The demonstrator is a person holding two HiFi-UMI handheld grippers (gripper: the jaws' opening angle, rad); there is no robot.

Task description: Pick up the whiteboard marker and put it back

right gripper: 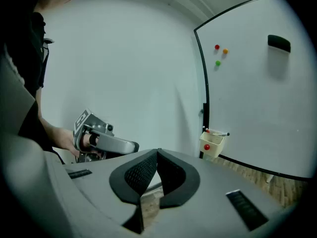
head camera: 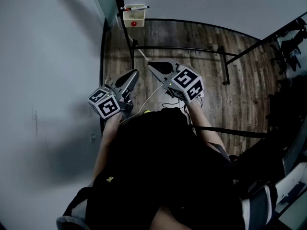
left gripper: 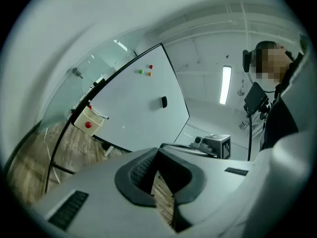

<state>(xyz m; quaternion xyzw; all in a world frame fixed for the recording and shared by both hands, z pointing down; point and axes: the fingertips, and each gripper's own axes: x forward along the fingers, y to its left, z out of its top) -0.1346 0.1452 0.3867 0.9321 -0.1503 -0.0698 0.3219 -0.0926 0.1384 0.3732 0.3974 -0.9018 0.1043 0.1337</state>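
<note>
**Both grippers shut and empty, marker far off in its box**

Nearest, right in front of the person's dark top: the left gripper, held out level. Jaws closed tip to tip, with nothing between them. Just beside it, the right gripper, tipped down a little. Jaws pressed together too, and nothing held. Both tips aimed the same way, close together but not touching.

Below and past them, a brown wood floor with the black legs of a stand on it.

Farther on, the big whiteboard in its black frame. At its lower left corner, a small pale box with a red dot on the front. Across the top rim of that box, a thin stick with a dark end. Most likely the whiteboard marker, though very small in every view. Well apart from both grippers.

Higher up, near the board's left edge, three little magnets: red, orange and green. Toward the board's top edge, a black eraser.
</note>
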